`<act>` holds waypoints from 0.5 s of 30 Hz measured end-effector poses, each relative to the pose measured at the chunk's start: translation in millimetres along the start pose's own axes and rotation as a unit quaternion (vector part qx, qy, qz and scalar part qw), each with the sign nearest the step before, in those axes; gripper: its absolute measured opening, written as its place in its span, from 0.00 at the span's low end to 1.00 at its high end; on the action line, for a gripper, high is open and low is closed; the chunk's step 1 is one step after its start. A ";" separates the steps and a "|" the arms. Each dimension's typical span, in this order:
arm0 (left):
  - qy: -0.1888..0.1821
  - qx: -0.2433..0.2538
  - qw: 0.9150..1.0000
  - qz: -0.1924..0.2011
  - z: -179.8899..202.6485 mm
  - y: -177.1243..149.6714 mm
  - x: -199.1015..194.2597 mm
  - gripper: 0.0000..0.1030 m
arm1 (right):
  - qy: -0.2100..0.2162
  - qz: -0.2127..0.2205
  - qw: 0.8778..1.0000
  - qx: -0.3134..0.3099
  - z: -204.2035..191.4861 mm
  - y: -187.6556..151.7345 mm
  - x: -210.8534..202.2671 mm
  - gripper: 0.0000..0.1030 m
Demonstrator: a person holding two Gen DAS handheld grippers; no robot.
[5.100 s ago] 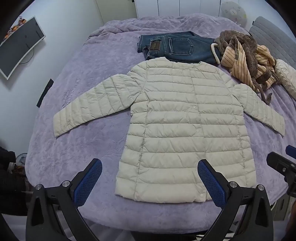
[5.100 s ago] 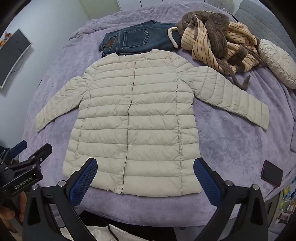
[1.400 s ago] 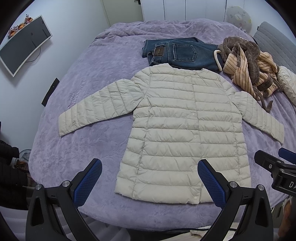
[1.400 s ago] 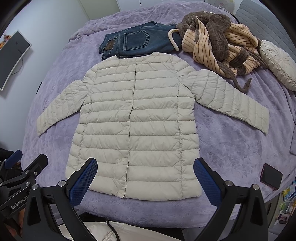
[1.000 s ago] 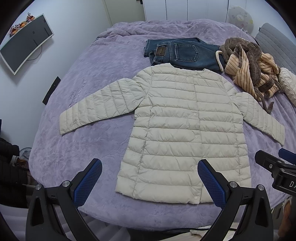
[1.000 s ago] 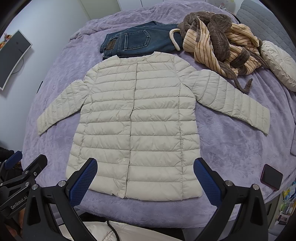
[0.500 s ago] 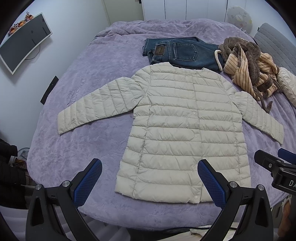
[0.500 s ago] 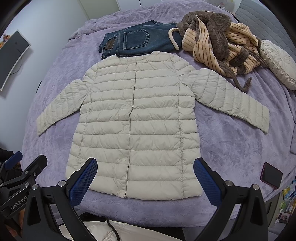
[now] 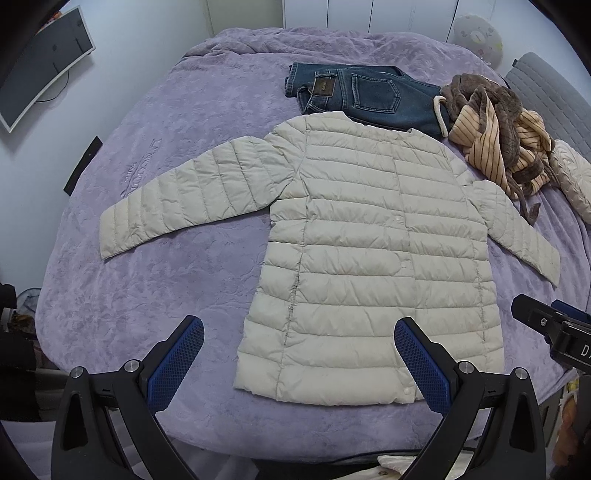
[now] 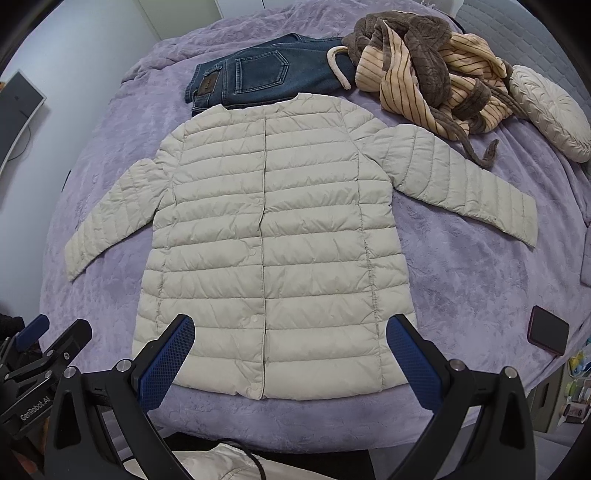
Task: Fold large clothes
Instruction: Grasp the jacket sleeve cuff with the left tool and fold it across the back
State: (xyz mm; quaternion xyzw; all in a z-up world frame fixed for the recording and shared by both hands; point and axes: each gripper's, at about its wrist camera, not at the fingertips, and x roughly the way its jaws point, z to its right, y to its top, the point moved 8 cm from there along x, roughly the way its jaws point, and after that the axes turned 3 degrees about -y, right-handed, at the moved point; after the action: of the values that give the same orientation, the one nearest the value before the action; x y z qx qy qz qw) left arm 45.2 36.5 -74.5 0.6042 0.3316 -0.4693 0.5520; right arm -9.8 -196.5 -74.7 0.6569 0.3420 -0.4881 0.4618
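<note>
Task status, by judgement: not begun.

Left gripper (image 9: 299, 354): fingers apart, empty, above near hem.

One cream quilted jacket (image 10: 266, 236): flat, front up, snapped shut, both sleeves spread wide, centre of purple bed (image 10: 461, 288). No fold visible; sleeves and body all left to do.

Right gripper (image 10: 290, 350): fingers apart, empty.

Count beyond collar: one folded jeans (image 10: 266, 79), one striped robe heap (image 10: 428, 62), one pillow (image 10: 550, 110). One phone (image 10: 548, 335), right edge.

I am in a home bedroom: ahead of my claw (image 9: 299, 360) spreads a purple-covered bed (image 9: 207, 110), white closet doors (image 9: 354, 14) beyond, a wall monitor (image 9: 44, 62) far left.
</note>
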 end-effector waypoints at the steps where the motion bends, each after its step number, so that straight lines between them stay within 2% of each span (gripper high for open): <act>1: 0.000 -0.002 1.000 -0.003 -7.5 0.4 3.8 1.00 | 0.000 -0.001 1.000 0.002 -3.9 -0.2 2.1 1.00; 5: -0.022 -0.019 1.000 -0.012 -42.9 4.0 20.2 1.00 | -0.001 -0.002 1.000 0.005 -23.6 -0.5 13.1 1.00; 8: -0.024 -0.037 0.999 -0.010 -74.9 8.5 33.9 1.00 | 0.008 -0.012 1.000 0.000 -46.2 -0.3 27.9 1.00; 12: -0.013 -0.068 0.998 -0.007 -125.3 14.9 59.2 1.00 | 0.029 -0.050 0.998 0.001 -83.1 -3.7 57.1 1.00; 15: -0.026 -0.101 0.995 -0.009 -162.4 17.6 82.9 1.00 | 0.025 -0.063 0.997 -0.023 -114.8 -4.0 75.1 1.00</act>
State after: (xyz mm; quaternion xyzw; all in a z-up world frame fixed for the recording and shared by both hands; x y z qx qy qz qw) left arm 122.1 182.7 -153.7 0.5297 0.3682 -0.4544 0.6143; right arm 45.7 -87.2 -136.5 0.6353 0.4055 -0.4911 0.4368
